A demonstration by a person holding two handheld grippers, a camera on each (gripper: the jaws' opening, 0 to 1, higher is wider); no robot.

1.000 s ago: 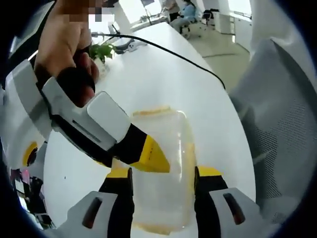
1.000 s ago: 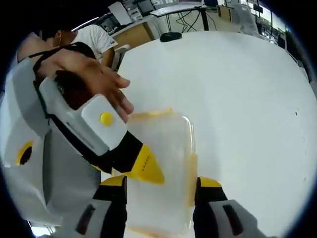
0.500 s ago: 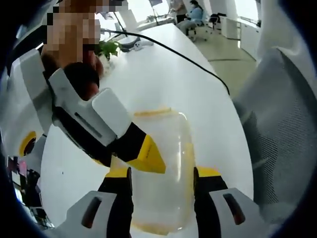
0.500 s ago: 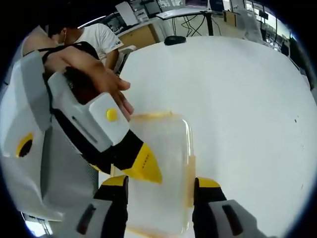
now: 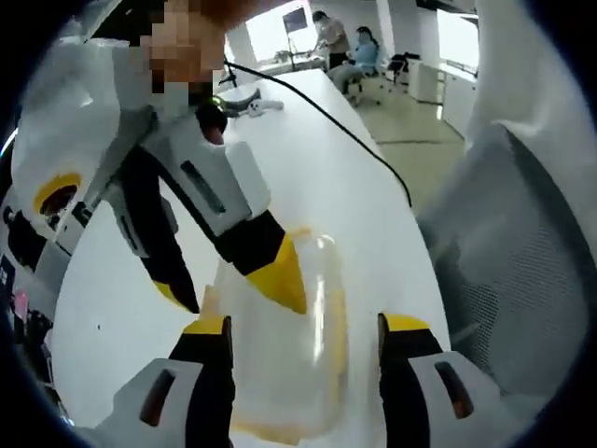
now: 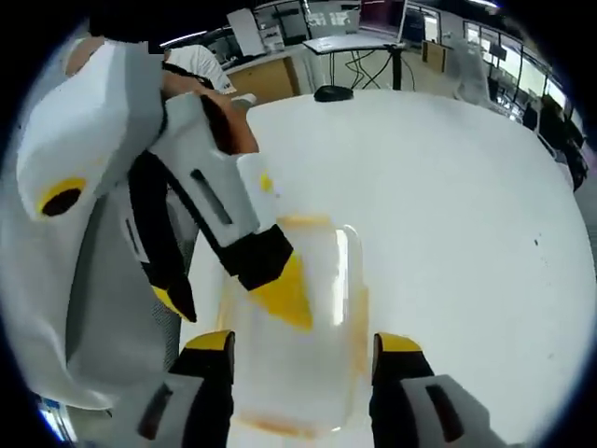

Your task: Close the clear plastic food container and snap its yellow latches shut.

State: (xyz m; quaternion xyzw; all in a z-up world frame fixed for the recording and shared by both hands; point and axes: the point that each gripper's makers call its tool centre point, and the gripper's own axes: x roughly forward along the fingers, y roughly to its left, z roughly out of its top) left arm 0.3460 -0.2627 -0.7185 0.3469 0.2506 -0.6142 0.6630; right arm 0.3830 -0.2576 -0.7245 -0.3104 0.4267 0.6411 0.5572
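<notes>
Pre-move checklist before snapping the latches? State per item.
1. Lid seated on the clear container: cannot tell, plastic too see-through.
2. Container on the white table, not lifted: ok.
3. Left gripper open, jaws either side of the container: ok.
4. Right gripper open, jaws either side of the container: ok.
5. Yellow latches snapped shut: cannot tell.
6. Both grippers' tips over the lid, crowding each other: not ok.
</notes>
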